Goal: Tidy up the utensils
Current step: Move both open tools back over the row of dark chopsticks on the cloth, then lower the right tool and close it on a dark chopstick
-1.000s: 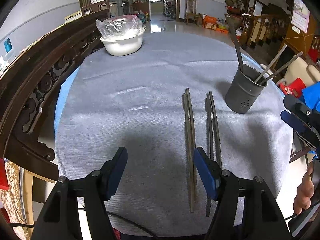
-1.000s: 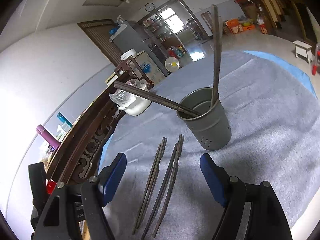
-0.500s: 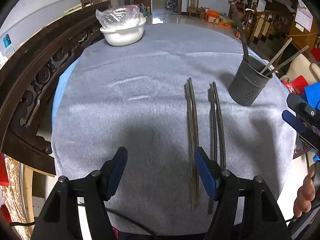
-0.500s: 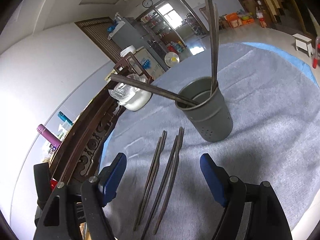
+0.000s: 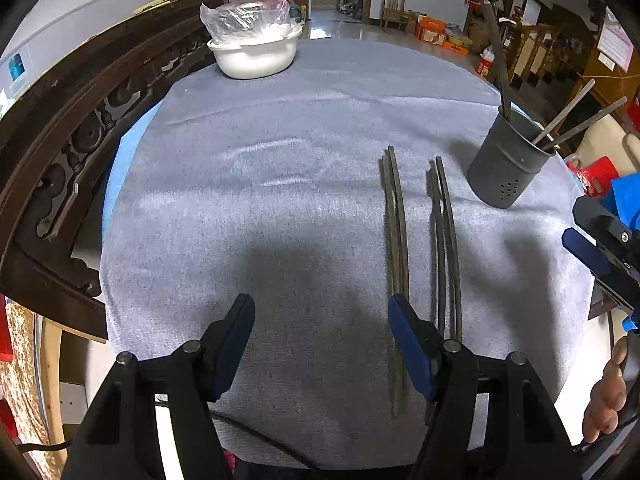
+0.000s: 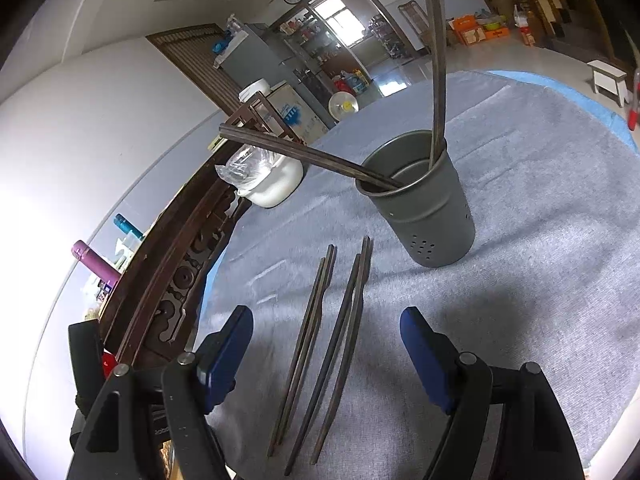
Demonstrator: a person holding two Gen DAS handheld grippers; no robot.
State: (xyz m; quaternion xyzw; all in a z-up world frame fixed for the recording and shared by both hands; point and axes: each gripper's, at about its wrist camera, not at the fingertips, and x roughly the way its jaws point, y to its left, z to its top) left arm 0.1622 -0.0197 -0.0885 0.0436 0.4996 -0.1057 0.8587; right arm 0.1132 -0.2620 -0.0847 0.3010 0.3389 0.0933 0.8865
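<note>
Two pairs of dark chopsticks lie side by side on the grey cloth: the left pair (image 5: 394,232) (image 6: 306,340) and the right pair (image 5: 445,240) (image 6: 342,344). A grey perforated utensil holder (image 5: 508,160) (image 6: 424,204) stands beyond them with several chopsticks leaning in it. My left gripper (image 5: 322,336) is open and empty, low over the near cloth, its right finger over the left pair's near end. My right gripper (image 6: 326,352) is open and empty above the chopsticks' near ends; it also shows at the right edge of the left wrist view (image 5: 600,248).
A white bowl covered with clear plastic (image 5: 254,50) (image 6: 268,180) sits at the far side of the round table (image 5: 240,208). A carved dark wooden chair back (image 5: 60,152) (image 6: 172,272) borders the left edge. The table's near edge is just below both grippers.
Both grippers have moved slightly forward and lower toward the chopsticks and holder. Both stay open. The chopsticks on the cloth have not moved.
</note>
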